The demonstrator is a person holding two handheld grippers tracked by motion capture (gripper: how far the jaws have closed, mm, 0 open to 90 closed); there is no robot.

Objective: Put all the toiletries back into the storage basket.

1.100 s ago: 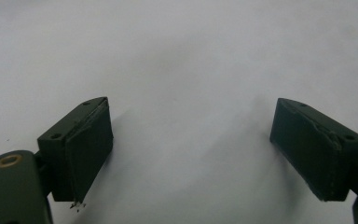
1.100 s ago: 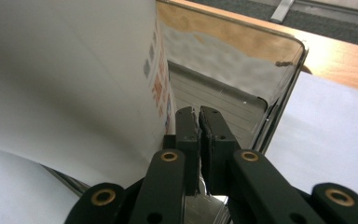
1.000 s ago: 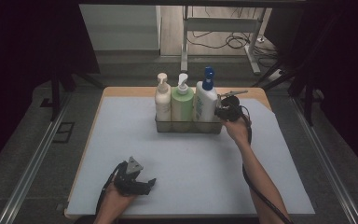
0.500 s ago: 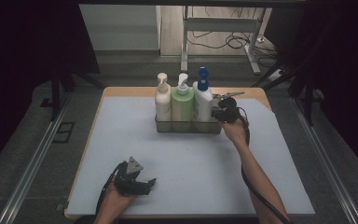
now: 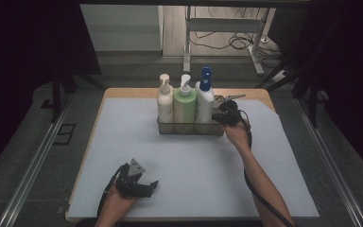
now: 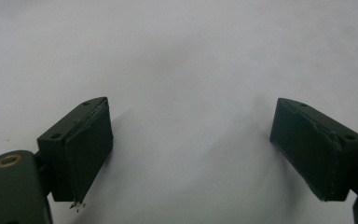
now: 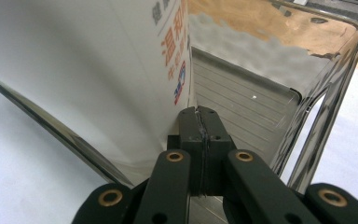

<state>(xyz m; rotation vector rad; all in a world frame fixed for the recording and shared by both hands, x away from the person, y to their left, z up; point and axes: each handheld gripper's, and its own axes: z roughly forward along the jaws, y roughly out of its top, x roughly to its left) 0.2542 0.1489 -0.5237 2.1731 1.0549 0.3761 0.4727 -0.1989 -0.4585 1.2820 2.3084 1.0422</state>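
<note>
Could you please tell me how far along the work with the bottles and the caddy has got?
Done: three bottles stand in the caddy. In hand: the right gripper, jaws shut together with nothing between them, sits at the caddy's end beside the blue-capped bottle. The left gripper rests open over the bare mat. What is left cannot be told.

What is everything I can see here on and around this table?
pump bottle: 1, cream white, left in the rack
green pump bottle: 1, middle of the rack
blue-capped bottle: 1, white, right in the rack
rack: 1, shiny metal, far middle of the mat
mat: 1, pale grey, covering the table
table: 1, wooden, edges showing
left gripper: 1, black, open, near left on the mat
right gripper: 1, black, shut, at the rack's right end
</note>
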